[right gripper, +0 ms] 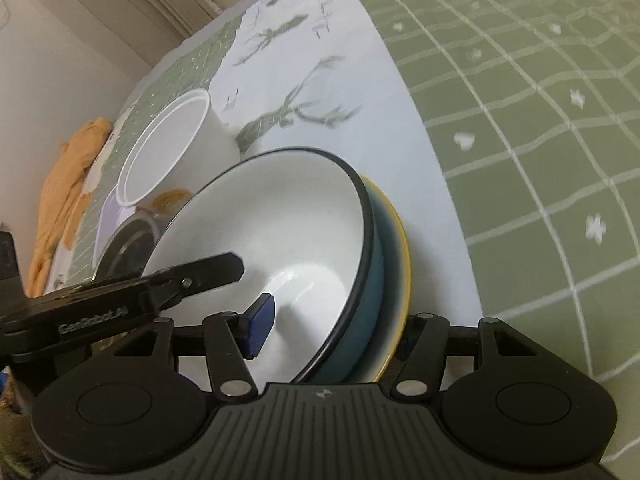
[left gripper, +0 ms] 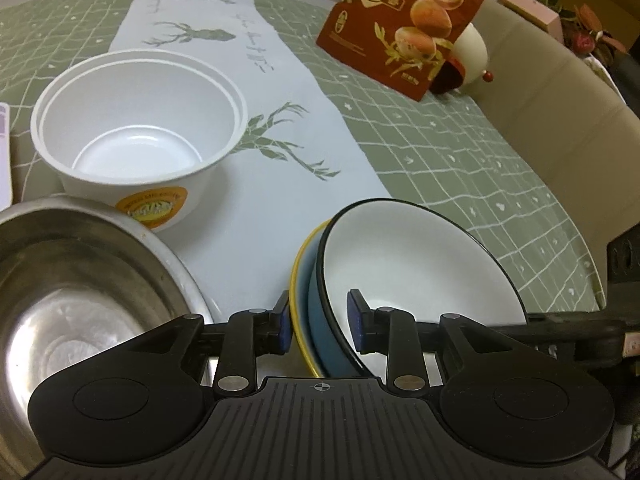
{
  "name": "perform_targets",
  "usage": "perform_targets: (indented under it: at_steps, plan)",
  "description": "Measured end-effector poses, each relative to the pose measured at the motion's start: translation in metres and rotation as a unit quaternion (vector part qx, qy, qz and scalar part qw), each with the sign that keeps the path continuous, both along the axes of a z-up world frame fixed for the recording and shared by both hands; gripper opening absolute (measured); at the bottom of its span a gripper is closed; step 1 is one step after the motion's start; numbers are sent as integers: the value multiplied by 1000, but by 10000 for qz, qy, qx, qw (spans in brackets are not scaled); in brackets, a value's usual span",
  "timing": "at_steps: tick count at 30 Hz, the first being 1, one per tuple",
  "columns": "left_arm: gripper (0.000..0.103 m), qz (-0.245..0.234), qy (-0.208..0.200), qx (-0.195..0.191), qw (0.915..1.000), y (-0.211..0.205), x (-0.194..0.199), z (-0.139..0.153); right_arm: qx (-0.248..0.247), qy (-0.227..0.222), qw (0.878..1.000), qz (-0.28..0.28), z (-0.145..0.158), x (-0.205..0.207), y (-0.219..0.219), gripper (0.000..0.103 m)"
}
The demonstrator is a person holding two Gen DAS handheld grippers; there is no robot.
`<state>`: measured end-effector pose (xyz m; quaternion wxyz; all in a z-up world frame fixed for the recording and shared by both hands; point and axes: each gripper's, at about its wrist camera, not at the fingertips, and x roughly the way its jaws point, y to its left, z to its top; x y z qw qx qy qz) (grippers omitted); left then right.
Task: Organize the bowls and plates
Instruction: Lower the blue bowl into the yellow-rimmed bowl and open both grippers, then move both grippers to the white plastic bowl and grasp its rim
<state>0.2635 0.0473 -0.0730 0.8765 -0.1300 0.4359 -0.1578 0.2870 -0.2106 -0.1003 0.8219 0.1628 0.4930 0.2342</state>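
While both grippers' jaws pinch them, glossy round bowl (left gripper: 420, 264) nests in yellow-rimmed plate (left gripper: 301, 280).

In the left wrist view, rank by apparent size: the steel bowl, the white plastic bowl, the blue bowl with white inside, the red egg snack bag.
1. Steel bowl, though cropped and nearest, so unsure.
2-3. White plastic bowl and blue bowl with white inside look alike.
4. Red egg snack bag, farthest away.

A: What crowds the near left?
B: The steel bowl (left gripper: 76, 300), with the white paper bowl (left gripper: 136, 128) just beyond it.
A: Open cloth anywhere?
B: The pale runner (left gripper: 280, 184) between them and the nested blue bowl (left gripper: 420, 264); the snack bag (left gripper: 404, 20) blocks the far right.
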Motion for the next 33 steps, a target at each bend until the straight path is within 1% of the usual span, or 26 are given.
perform_targets:
  at_steps: [3, 6, 9, 12, 14, 16, 18, 19, 20, 22, 23, 24, 25, 26, 27, 28, 29, 30, 31, 32, 33]
  plan:
    - [30, 29, -76, 103, 9999, -1, 2, 0, 31, -74, 9999, -78, 0, 13, 1, 59]
    - [30, 53, -80, 127, 9999, -1, 2, 0, -12, -191, 9998, -95, 0, 22, 4, 58]
    - [30, 59, -42, 67, 10000, -1, 2, 0, -25, -188, 9998, -67, -3, 26, 4, 58]
    - [30, 95, -5, -88, 9999, 3, 1, 2, -92, -221, 9997, -30, -2, 25, 2, 58]
    - [29, 196, -137, -142, 9996, 10, -3, 11, -282, -424, 9986, -117, 6, 20, 1, 58]
    - [29, 397, -463, -299, 9977, 25, -12, 30, -482, -698, 9962, -190, 21, 15, -1, 58]
    - [29, 685, -831, -613, 9923, 46, -20, 51, -684, -1028, 9920, -248, 42, 8, -3, 58]
    - [29, 945, -1020, -697, 9878, 59, -22, 62, -787, -1168, 9897, -276, 51, 6, -4, 58]
    - [29, 1295, -1153, -692, 9824, 72, -22, 73, -912, -1318, 9866, -302, 62, 3, -3, 58]
    - [29, 1958, -1136, -617, 9721, 95, -12, 85, -1159, -1579, 9801, -329, 86, 4, 4, 59]
    - [29, 2178, -1079, -516, 9686, 104, -2, 88, -1264, -1658, 9774, -344, 97, 7, 10, 60]
    - [29, 2400, -1043, -277, 9648, 113, 11, 90, -1345, -1709, 9755, -335, 109, 13, 20, 64]
    - [29, 2608, -1039, -10, 9598, 119, 22, 89, -1380, -1696, 9754, -286, 116, 20, 28, 71]
    - [29, 2797, -1018, 255, 9543, 124, 32, 83, -1431, -1603, 9764, -209, 122, 31, 39, 72]
    - [29, 2889, -957, 316, 9520, 130, 36, 75, -1509, -1440, 9778, -179, 126, 45, 51, 72]
    - [30, 2864, -822, 133, 9545, 137, 40, 62, -1565, -1296, 9789, -203, 127, 55, 62, 72]
    - [30, 2681, -612, -219, 9612, 145, 44, 48, -1603, -1165, 9799, -210, 128, 64, 71, 72]
    - [30, 2522, -400, -529, 9654, 149, 48, 37, -1622, -1112, 9803, -186, 127, 72, 82, 72]
    - [29, 2434, -192, -828, 9662, 157, 51, 26, -1646, -1145, 9796, -161, 126, 76, 93, 75]
    - [29, 2404, -81, -962, 9659, 162, 55, 19, -1662, -1196, 9787, -138, 125, 79, 104, 78]
    - [30, 2376, -32, -965, 9665, 163, 59, 16, -1661, -1231, 9783, -107, 124, 82, 115, 82]
